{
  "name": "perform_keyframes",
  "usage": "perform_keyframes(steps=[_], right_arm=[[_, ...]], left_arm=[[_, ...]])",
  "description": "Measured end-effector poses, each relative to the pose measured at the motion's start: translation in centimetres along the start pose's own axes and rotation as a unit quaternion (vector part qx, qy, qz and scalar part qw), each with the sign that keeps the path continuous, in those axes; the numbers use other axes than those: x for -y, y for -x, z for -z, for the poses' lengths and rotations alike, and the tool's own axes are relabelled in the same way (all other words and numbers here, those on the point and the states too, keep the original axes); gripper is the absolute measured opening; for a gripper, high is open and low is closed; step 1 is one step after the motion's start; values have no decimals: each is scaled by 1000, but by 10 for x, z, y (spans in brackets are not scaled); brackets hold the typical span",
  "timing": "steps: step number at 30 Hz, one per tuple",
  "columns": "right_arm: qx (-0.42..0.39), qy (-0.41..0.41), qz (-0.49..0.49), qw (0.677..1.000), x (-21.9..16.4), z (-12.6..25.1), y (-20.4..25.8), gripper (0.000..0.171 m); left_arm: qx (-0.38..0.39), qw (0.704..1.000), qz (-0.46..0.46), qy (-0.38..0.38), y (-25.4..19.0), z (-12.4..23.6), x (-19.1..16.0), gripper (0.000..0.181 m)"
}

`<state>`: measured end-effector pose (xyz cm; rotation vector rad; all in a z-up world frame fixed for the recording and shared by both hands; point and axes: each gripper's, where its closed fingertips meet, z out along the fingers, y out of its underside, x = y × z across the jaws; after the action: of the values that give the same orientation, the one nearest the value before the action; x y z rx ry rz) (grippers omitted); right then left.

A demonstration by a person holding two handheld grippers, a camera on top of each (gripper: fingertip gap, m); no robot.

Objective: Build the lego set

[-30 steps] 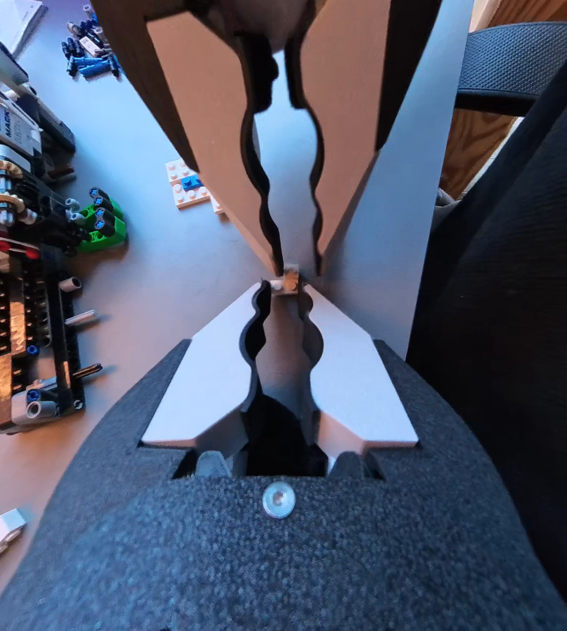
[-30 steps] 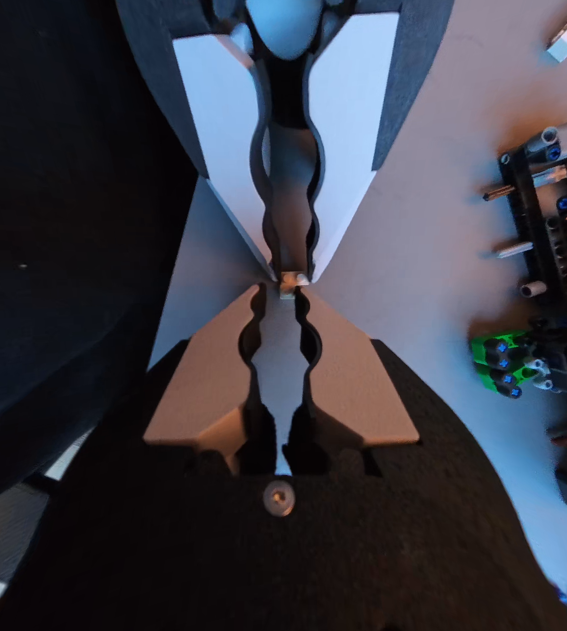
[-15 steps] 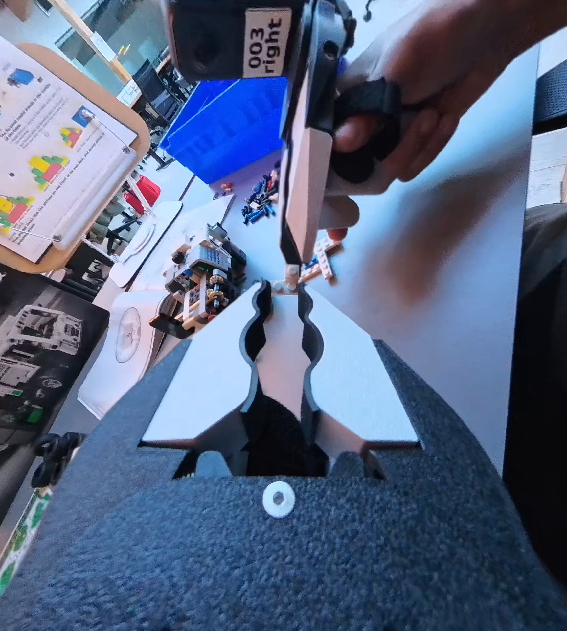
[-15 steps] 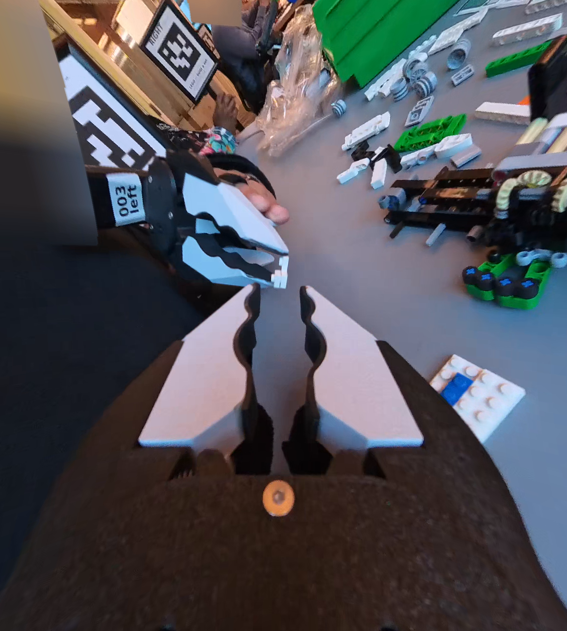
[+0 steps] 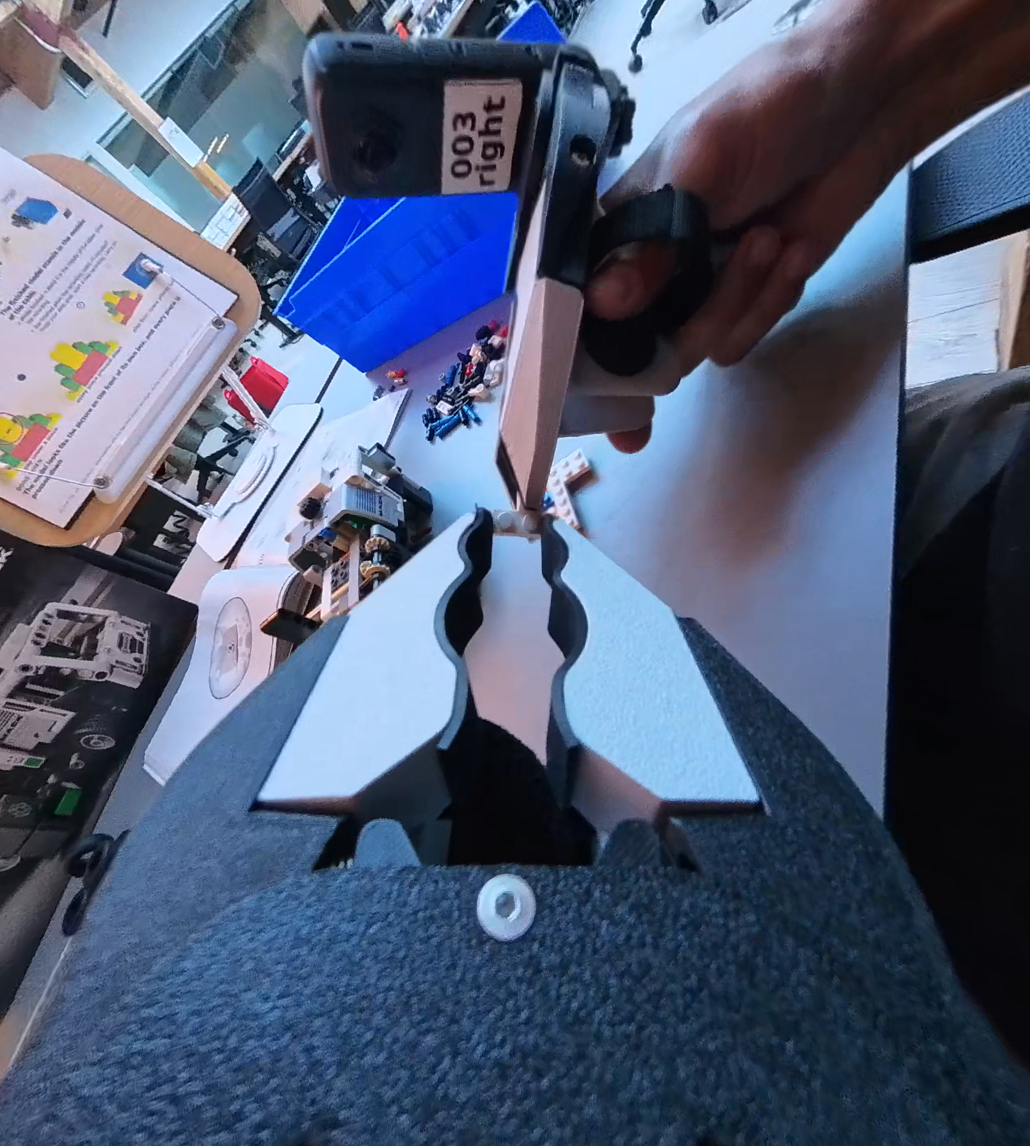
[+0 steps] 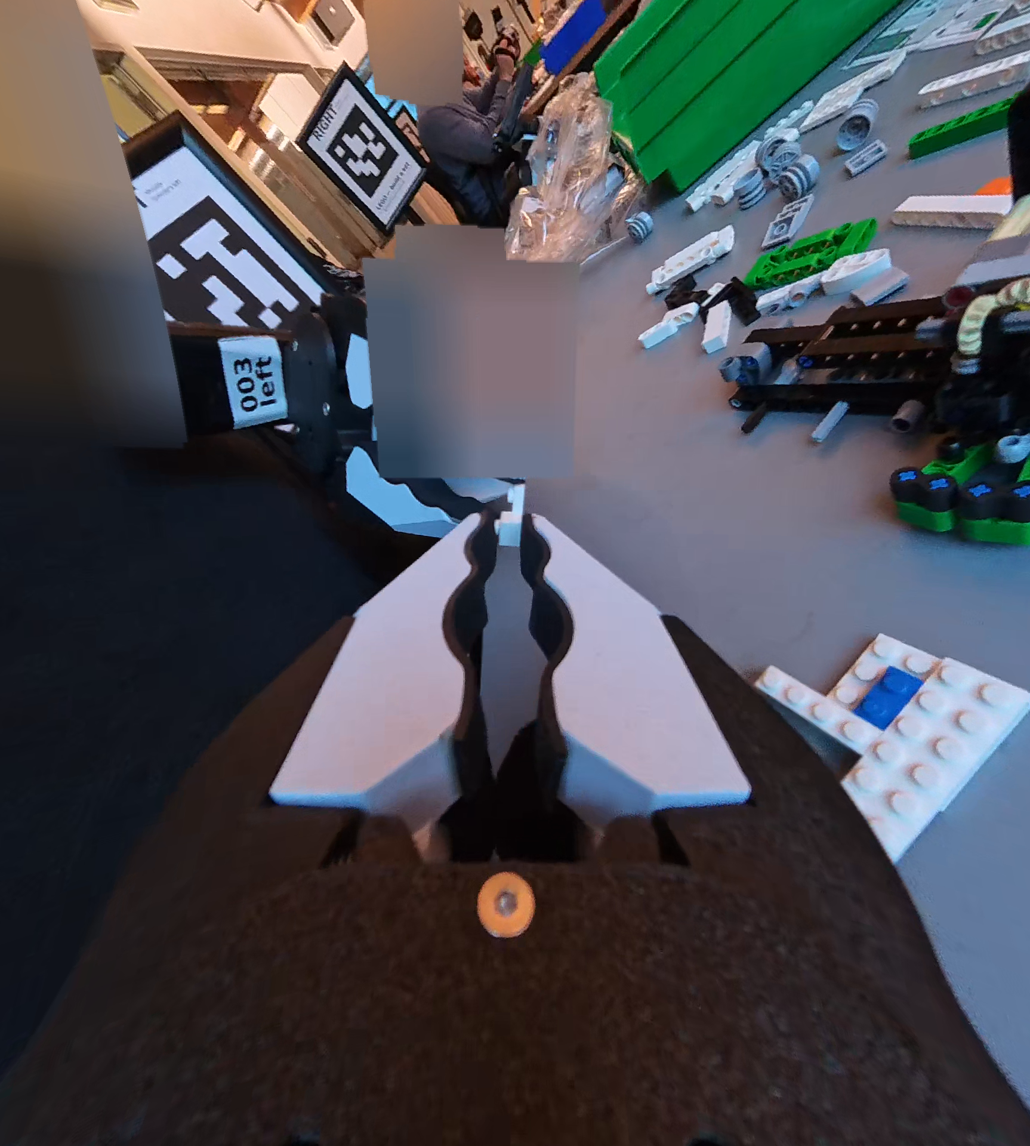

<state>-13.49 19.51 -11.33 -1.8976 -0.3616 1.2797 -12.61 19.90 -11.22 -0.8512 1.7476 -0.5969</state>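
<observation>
The small white piece [image 5: 515, 522] sits pinched at the tips of the left gripper [image 5: 515, 527], held in the air above the grey surface [image 5: 717, 558]. The right gripper [image 6: 507, 533] meets it from the other side: in the right wrist view the same white piece [image 6: 511, 524] stands between its fingers [image 6: 568, 595], which are narrow and appear to touch it, though whether they clamp it I cannot tell. Half a second ago the right fingers stood apart from the piece with a clear gap; now their tips reach it. In the left wrist view the right gripper [image 5: 528, 490] comes down from above, held by a hand [image 5: 748, 204], its tip touching the piece much as it did half a second ago.

Just beyond the tips, on the surface, lies a white studded plate [image 6: 909, 732] with a blue tile [image 6: 887, 697] on it, to the near right in the right wrist view. Farther right is the black chassis assembly [image 6: 872, 366], with a green part carrying black pins [image 6: 984, 496] near it. Loose white and green parts [image 6: 810, 260] lie farther off. At the far left of the left wrist view stand an instruction sheet on a wooden board [image 5: 78, 347] and a blue bin [image 5: 401, 279].
</observation>
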Motion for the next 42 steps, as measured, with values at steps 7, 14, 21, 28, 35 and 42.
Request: perform_keyframes(steps=[7,14,21,28,35,42], right_arm=[[38,-23,-39,998,3,1,7,8],[102,-46,-102,988,6,7,16,8],[78,-3,-107,991,-5,15,6,8],[-134,62,217,965,-5,30,-7,19],[-210,256,348,877,-30,19,-21,15],[-202,333,417,822,-42,16,-21,7]], left_arm=[[-14,1000,20,-9,-1,4,6,13],[-50,994,83,-56,-1,5,17,13],[-179,970,150,-65,-9,-8,13,13],[-253,934,247,-54,-10,-16,8,14],[-280,938,203,3,-29,-21,-2,14],[-295,940,169,32,-38,-18,-4,13]])
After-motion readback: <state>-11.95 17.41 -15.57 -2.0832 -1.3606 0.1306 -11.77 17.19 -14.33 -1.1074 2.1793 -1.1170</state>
